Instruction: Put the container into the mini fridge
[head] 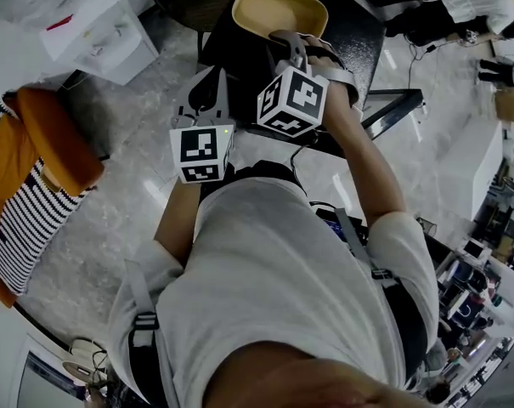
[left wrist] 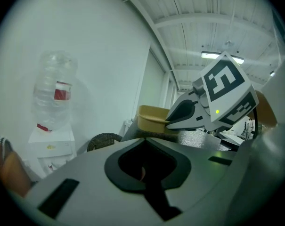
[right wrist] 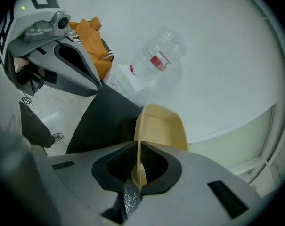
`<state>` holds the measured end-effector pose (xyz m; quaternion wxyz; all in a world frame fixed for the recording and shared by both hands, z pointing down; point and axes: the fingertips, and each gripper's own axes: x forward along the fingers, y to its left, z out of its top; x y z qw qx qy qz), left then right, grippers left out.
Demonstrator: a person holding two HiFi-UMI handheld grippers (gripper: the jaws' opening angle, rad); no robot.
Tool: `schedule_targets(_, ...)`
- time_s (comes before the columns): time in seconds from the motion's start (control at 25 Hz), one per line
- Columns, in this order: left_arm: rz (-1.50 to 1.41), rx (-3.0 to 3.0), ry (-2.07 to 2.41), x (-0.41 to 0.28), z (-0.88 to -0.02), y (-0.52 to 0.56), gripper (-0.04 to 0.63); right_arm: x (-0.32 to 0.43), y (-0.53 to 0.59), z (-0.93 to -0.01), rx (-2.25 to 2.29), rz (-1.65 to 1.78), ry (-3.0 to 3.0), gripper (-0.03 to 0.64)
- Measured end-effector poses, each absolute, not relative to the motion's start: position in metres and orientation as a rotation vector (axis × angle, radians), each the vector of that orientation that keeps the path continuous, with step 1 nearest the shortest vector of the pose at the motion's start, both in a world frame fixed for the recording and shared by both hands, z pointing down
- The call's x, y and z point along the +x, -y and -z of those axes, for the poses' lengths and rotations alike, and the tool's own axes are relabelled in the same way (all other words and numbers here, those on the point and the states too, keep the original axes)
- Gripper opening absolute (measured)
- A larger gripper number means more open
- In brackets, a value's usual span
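- Right gripper view: the container (right wrist: pixel 157 128), a shallow pale-yellow tub with rounded corners, stands empty on the black table (right wrist: pixel 107 121), and the right gripper (right wrist: pixel 139 144) pinches its near rim, one jaw inside the wall and one outside.
- In the head view the container (head: pixel 278 7) sits at the table's far end, with the right gripper (head: pixel 292 45) reaching down onto its near edge from the person's side.
- The table (head: pixel 363 24) has a dark top that sits on a black frame.
- The left gripper (head: pixel 207 87) is held just beside the right one, on the near left edge of the table, apart from the container.
- In the left gripper view its jaws are pressed together at the tip (left wrist: pixel 144 139) with nothing held; a thin reddish sliver shows in the dark hollow behind them, and I cannot tell what it is.
- Beyond the table stands a white water dispenser (left wrist: pixel 50 142) with a clear bottle (left wrist: pixel 55 91) upside down on top.
- At the left, over the pale marbled floor (head: pixel 112 228), lies an orange cushion (head: pixel 57 134) on striped black-and-white fabric (head: pixel 23 228).
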<state>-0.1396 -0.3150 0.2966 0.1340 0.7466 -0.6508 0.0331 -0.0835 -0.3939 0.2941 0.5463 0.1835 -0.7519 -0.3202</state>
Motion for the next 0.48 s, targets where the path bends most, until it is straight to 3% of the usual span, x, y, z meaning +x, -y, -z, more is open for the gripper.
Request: schedule_targets(0.48, -0.082, 2.228, 1.848, -0.087, -0.296, 0.301, 0.012, -0.031, 0.357, -0.282, 0.489, 0.727, 1.84, 0.051)
